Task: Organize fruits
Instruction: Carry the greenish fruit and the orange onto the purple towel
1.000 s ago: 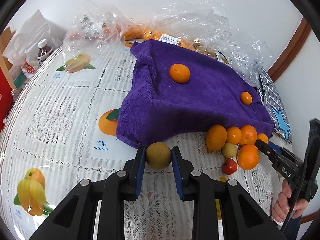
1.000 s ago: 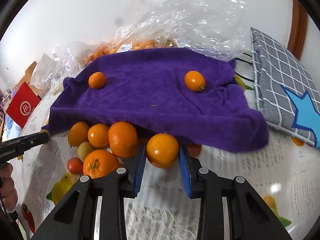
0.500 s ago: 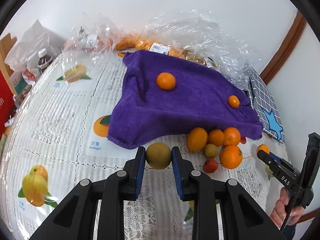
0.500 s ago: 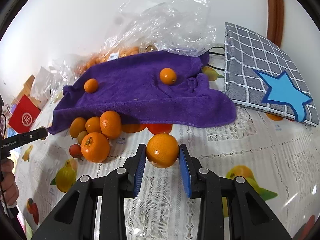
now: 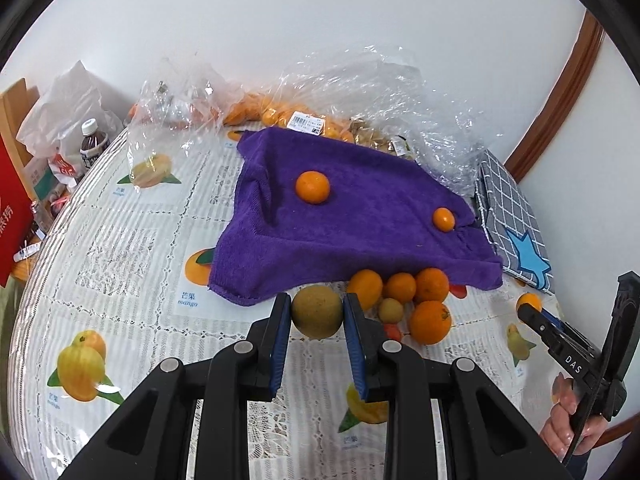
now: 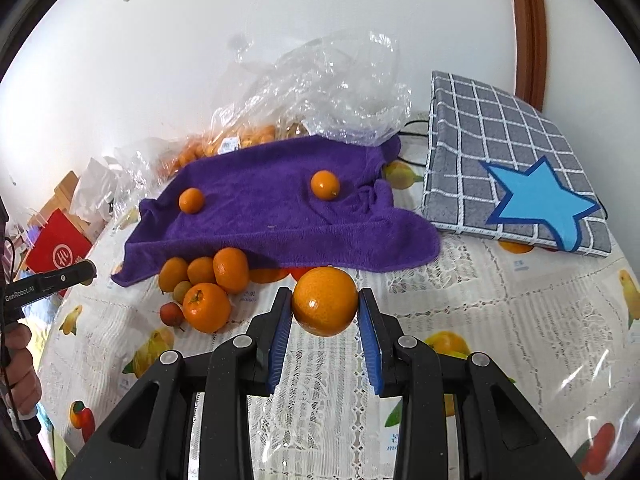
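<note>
Fruits are lying in a loose pile (image 5: 404,300) on the table (image 5: 120,248), just at the near edge of a purple towel (image 5: 360,216). The pile is made up of several oranges, a small yellow-green fruit and a small red one, all touching or nearly touching.

Two more small oranges are sitting apart from each other on top of the towel: one (image 5: 312,187) near its middle, the other (image 5: 443,219) toward its right side in the left wrist view.

The left gripper (image 5: 317,316) is holding a round brownish-green fruit (image 5: 317,311) above the table, its blue-padded jaws clamped on either side of it.

The right gripper (image 6: 325,310) is holding a glossy orange (image 6: 324,301) in the same way, jaws pressing on both sides, lifted clear of the table and just in front of the towel's edge.

Each gripper is showing at the edge of the other's view, with a person's hand (image 5: 568,420) wrapping around the handle.

The table is wearing a white lace-patterned cloth printed with fruit pictures.

Behind the towel, crumpled clear plastic bags (image 6: 332,88) are holding many more small oranges against a white wall.

To the right of the towel, a grey checked cushion (image 6: 500,152) with a blue star is lying flat.

At the far left, a bottle (image 5: 94,144) and a red paper bag (image 6: 60,250) are standing beside the table.
</note>
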The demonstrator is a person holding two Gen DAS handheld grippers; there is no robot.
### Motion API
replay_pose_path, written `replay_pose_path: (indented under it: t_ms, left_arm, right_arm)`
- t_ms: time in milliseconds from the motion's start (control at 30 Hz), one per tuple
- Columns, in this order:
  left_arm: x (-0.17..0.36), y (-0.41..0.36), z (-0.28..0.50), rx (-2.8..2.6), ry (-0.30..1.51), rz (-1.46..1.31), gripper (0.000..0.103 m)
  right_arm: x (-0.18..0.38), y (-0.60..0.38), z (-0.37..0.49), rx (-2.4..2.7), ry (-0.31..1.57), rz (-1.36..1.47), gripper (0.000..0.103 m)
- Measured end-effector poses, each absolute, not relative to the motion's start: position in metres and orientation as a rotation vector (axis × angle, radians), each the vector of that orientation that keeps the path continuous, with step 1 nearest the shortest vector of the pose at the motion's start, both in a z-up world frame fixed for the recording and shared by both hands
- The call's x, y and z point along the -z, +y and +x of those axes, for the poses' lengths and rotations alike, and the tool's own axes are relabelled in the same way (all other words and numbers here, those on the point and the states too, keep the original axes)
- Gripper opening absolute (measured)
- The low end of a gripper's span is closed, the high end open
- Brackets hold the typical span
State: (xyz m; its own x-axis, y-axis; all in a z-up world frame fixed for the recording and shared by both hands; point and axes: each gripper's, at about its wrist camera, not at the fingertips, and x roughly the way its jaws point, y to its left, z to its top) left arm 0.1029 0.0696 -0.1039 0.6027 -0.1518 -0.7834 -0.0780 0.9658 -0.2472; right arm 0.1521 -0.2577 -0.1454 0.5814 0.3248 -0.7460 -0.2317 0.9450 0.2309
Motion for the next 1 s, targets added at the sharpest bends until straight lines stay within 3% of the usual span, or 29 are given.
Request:
replay_pose_path:
  t_ms: [1000]
  left_arm:
    - [0.088, 0.066, 0.12, 0.063, 0.895, -0.293, 0.025]
  right_arm:
    - [0.099, -0.246, 0.148, -0.333, 0.794, 0.063, 0.033]
